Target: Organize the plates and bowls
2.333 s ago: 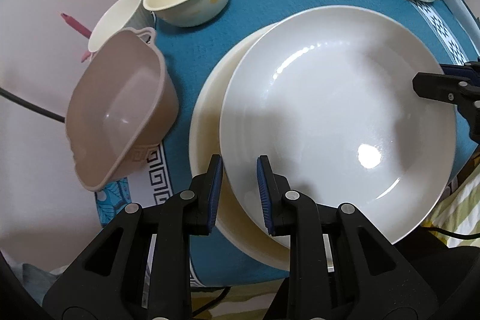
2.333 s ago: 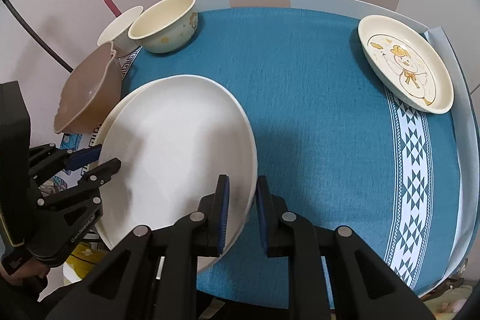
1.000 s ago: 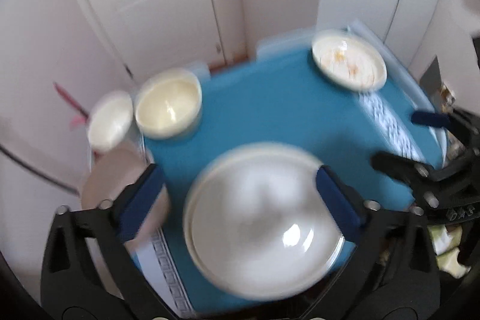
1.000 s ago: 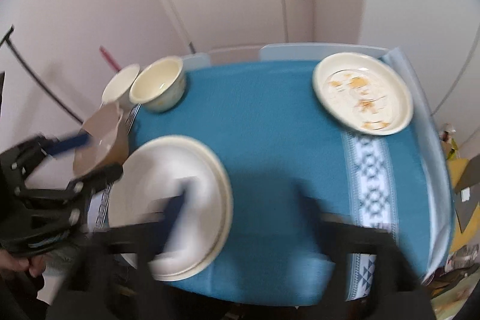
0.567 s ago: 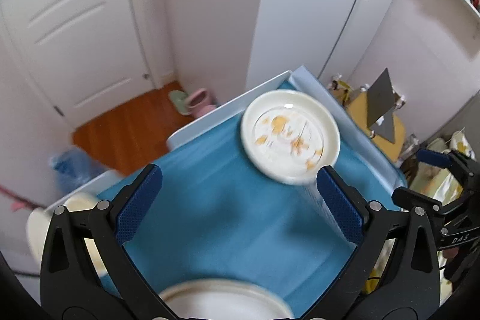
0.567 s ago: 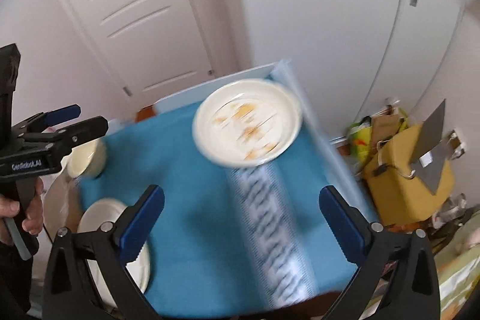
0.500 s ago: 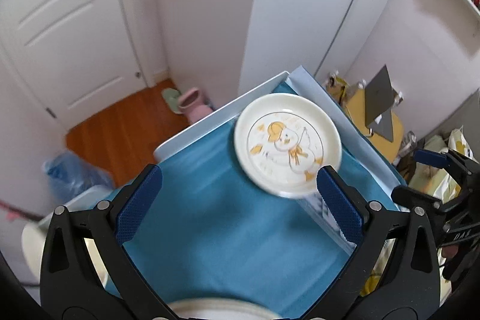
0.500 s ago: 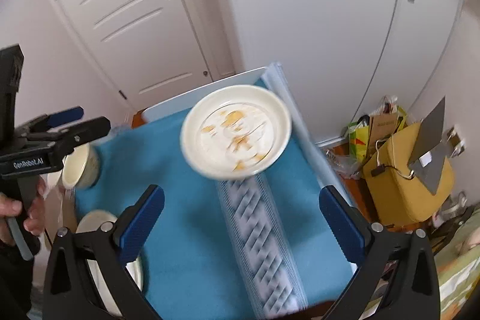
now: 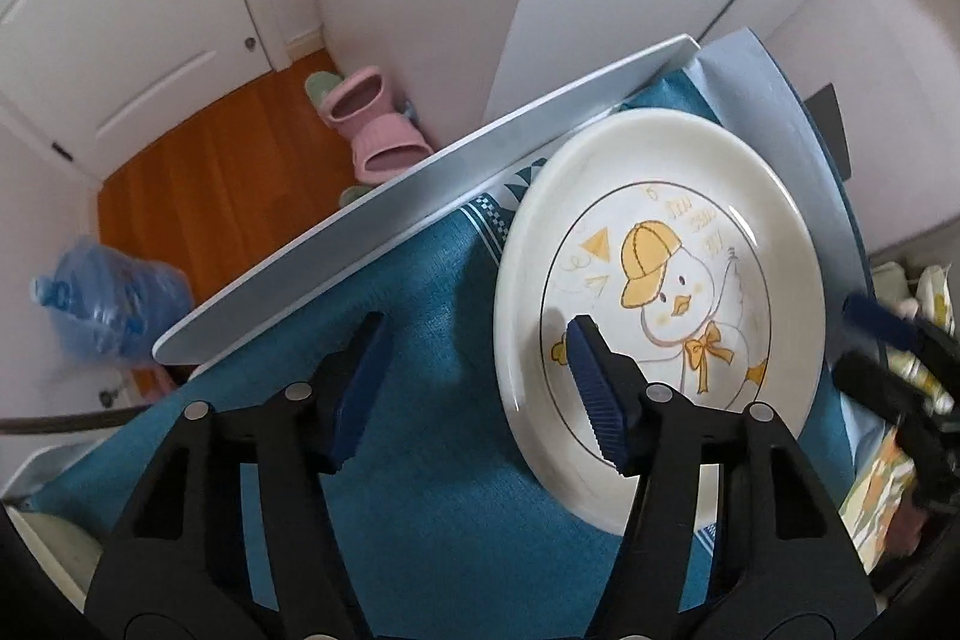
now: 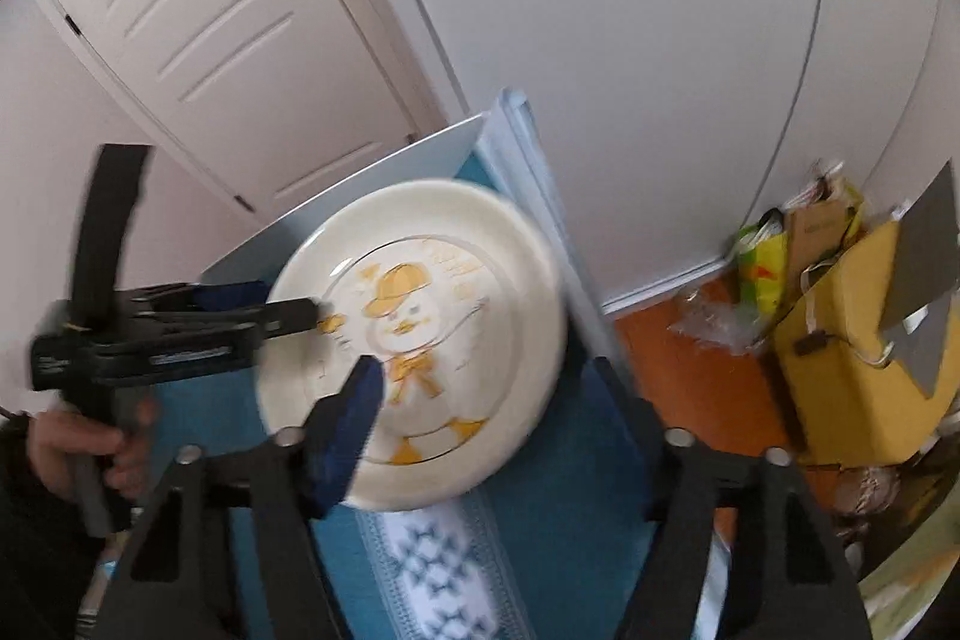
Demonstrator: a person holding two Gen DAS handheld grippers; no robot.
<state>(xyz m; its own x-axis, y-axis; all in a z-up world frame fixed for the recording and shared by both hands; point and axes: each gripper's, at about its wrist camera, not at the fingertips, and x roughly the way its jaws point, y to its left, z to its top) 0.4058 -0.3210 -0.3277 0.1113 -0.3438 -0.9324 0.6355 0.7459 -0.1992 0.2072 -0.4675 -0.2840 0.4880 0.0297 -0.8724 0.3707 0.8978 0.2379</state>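
Note:
A cream plate with a yellow-capped duck drawing [image 9: 660, 292] lies on the blue tablecloth [image 9: 420, 490] near the table's far right corner. My left gripper [image 9: 477, 388] straddles its left rim: one pad hovers over the plate's well, the other over the cloth. Its jaws are closing, and neither pad presses on the plate. My right gripper [image 10: 486, 400] straddles the right rim of the same plate [image 10: 420, 340], jaws also closing, blurred by motion. Each gripper shows in the other's view, the left gripper [image 10: 282, 304] held by a hand [image 10: 90, 442].
The table's pale edge board [image 9: 420, 196] runs just behind the plate. Pink slippers [image 9: 372, 130] and a blue water bottle [image 9: 102, 304] lie on the wooden floor beyond. A yellow box [image 10: 852, 370] and bags stand right of the table. A white plate's rim [image 9: 48, 550] shows bottom left.
Both grippers let go of the stacked white plates, opened wide, swung across the table to the duck plate and came down over it. Their jaws have narrowed around its opposite rims.

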